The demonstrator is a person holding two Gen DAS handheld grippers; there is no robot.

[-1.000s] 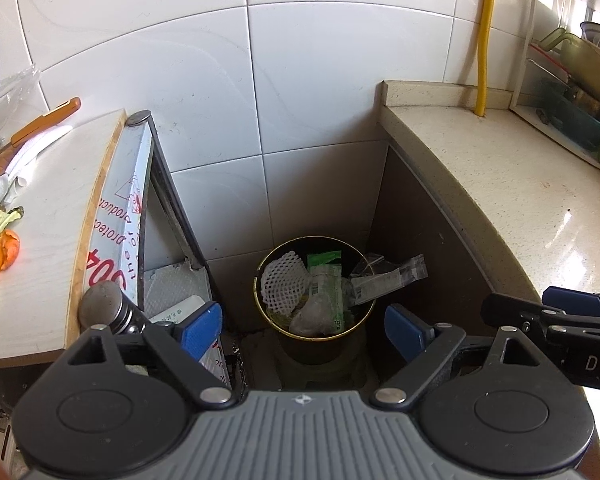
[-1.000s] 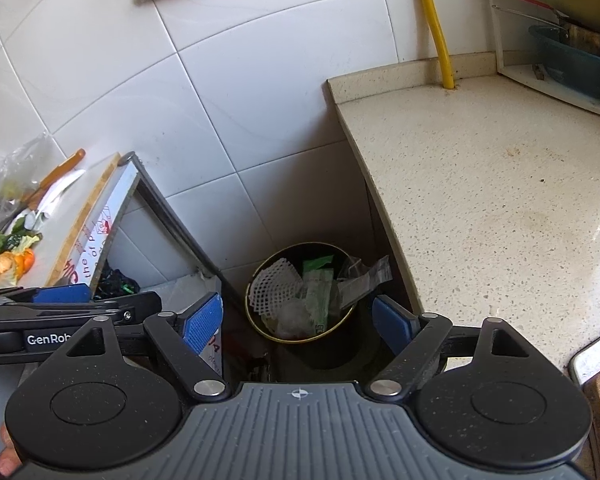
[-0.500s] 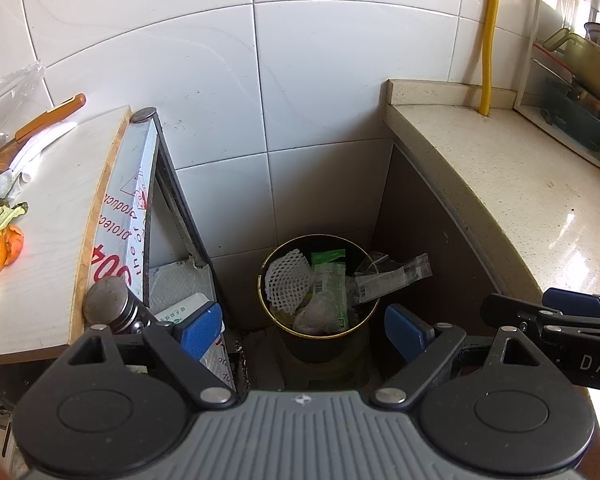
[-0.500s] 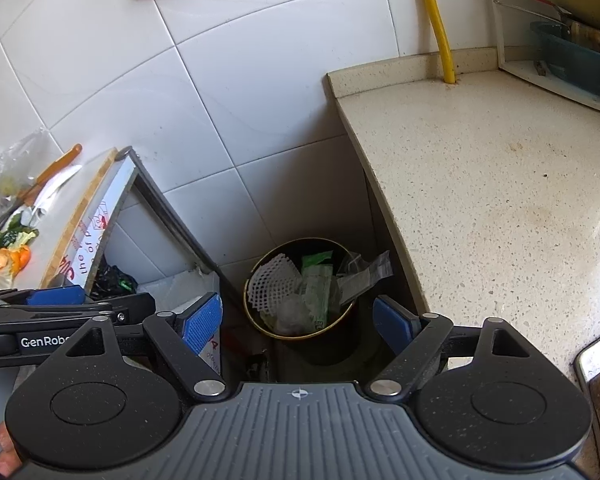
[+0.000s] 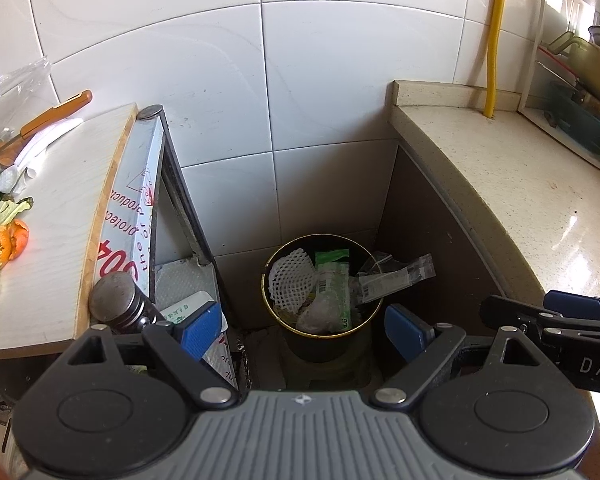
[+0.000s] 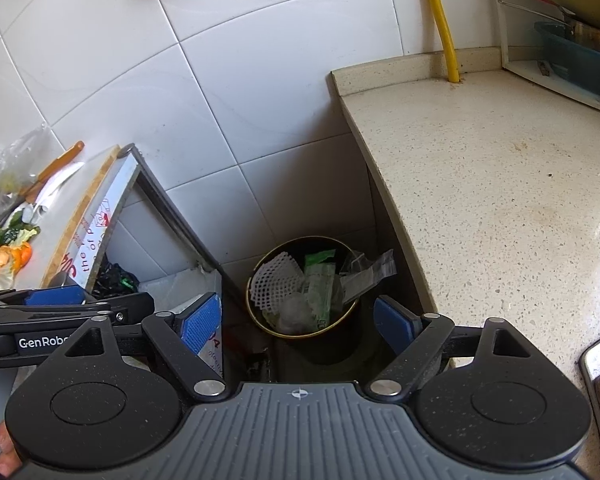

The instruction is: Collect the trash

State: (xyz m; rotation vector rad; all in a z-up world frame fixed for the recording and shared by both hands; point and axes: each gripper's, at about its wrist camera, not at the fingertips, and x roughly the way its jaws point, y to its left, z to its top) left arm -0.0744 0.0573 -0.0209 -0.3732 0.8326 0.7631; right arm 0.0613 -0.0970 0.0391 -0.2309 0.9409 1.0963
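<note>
Wooden cutting board (image 5: 56,248) sat at nine o'clock of my left view, with orange peel and vegetable scraps (image 5: 4,236) at its far left edge and an orange-handled knife (image 5: 48,118) further back at ten o'clock. Those scraps looked like the trash I had yet to collect. A round metal knob (image 5: 114,298) stood at the board's near corner, just beside my left pad.

My left gripper (image 5: 306,326) hung wide, nothing between the pads, aimed down into the gap. The gold-rimmed bin (image 5: 323,284) sat at centre, low on the floor between the board's stand and the counter, well apart from my pads. It was already stuffed: white foam net (image 5: 292,280), green wrapper (image 5: 332,288), and a clear plastic wrapper (image 5: 396,278) hanging over the rim at three o'clock.

Speckled stone counter (image 6: 500,200) filled three o'clock of my right view, bare. My right gripper (image 6: 300,326) was wide too and empty. A dish rack (image 6: 572,52) with a teal basin sat at one o'clock.

Risks, as I judged them:
- bin near full, so more scraps could spill or push the overhanging wrapper out onto the floor
- loose, soft peels could slip from the flat pads on the carry
- swinging left, I could clip the knob or knock the knife
- the two grippers sat close together and could collide in that narrow gap
</note>
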